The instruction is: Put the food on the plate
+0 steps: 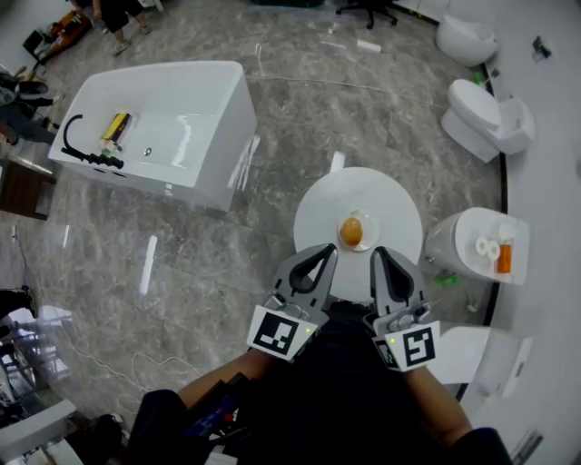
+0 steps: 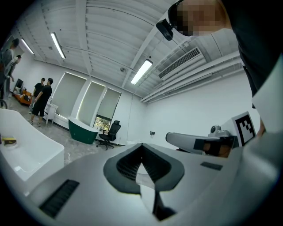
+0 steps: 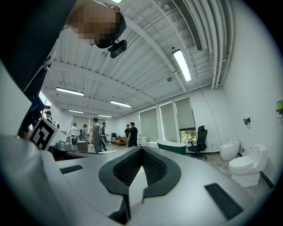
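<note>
Both left gripper and right gripper point level, closed, empty.

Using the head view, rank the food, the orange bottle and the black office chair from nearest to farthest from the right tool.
1. The food, on the round table, just ahead of the right tool.
2. The orange bottle, off to the right.
3. The black office chair, at the top edge.

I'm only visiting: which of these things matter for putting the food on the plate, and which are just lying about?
Belong to the job: orange-brown round food on the round white table; left gripper and right gripper, jaws shut, empty.
Lying about: white bathtub, yellow object inside it, white toilet, orange bottle.
</note>
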### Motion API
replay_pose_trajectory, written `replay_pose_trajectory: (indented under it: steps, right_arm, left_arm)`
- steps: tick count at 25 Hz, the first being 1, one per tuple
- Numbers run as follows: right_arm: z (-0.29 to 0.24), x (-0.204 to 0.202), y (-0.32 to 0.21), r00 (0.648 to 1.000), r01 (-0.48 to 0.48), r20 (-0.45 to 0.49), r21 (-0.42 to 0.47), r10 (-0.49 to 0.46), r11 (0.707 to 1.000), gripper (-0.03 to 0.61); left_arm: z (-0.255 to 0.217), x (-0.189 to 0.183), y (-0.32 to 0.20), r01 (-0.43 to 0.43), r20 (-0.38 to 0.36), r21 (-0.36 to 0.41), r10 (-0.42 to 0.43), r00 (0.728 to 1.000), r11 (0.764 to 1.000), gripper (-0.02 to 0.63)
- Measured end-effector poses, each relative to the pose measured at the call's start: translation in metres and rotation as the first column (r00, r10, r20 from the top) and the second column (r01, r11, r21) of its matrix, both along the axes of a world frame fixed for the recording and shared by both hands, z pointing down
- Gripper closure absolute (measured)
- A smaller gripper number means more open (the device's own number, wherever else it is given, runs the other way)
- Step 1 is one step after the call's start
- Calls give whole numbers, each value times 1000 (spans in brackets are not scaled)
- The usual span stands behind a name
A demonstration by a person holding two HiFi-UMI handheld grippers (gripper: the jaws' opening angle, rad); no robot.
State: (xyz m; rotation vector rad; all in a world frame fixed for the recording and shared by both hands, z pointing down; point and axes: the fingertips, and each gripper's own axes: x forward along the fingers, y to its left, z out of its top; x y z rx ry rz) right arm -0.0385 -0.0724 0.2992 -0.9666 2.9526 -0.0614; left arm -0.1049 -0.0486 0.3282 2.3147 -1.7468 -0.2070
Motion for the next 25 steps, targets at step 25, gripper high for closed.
replay_pose_trajectory:
  steps: [25]
  right_arm:
    - [9, -8, 13, 998, -26, -57, 2, 26, 1000, 572]
  left_arm:
    - [4, -6, 17, -12, -18, -23, 12, 1000, 1000, 612]
